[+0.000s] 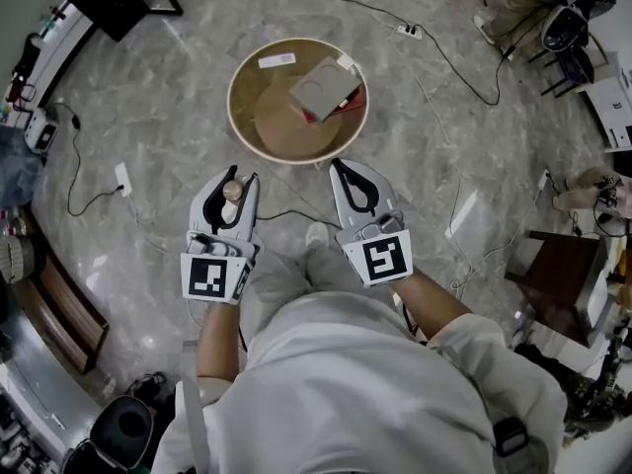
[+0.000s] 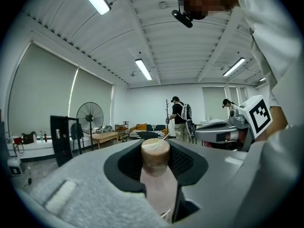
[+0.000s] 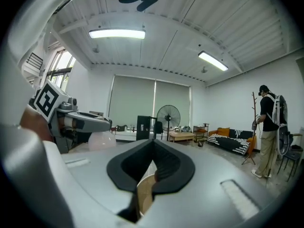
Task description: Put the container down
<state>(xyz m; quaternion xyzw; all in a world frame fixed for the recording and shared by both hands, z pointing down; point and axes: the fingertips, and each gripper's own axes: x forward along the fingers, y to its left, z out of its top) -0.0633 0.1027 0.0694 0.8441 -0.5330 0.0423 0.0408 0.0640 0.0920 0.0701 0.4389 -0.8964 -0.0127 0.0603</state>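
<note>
We have the container (image 1: 230, 201) clamped in the left gripper (image 1: 240, 177), whose jaws stand partly apart and press on its sides. It lies lengthwise between them, its brownish cap towards the jaw tips and its pale, pinkish body running back towards the gripper's throat. In the left gripper view the container (image 2: 156, 172) fills the gap of the left gripper (image 2: 156, 147), and the cap sits level with the dark pads. The right gripper (image 1: 338, 167) is brought together at the tips and carries nothing; its own view shows the right gripper (image 3: 153, 145) closed, with only a sliver of the round table's edge seen through the slit behind the tips. Both grippers hang over the floor just short of the round table (image 1: 272, 131), which carries a flat grey box (image 1: 324, 89) and a white label (image 1: 276, 60), so the container is not over the table yet. We judge the container small and light, with a stiff, smooth, rounded wall that could slip or twist under flat pads. The cap looks like the weak place, so the hold belongs on the body, where it now is. Because it lies along the jaws, we reckon it must be tipped base-down before release, or laid on its side, where it may roll.
</note>
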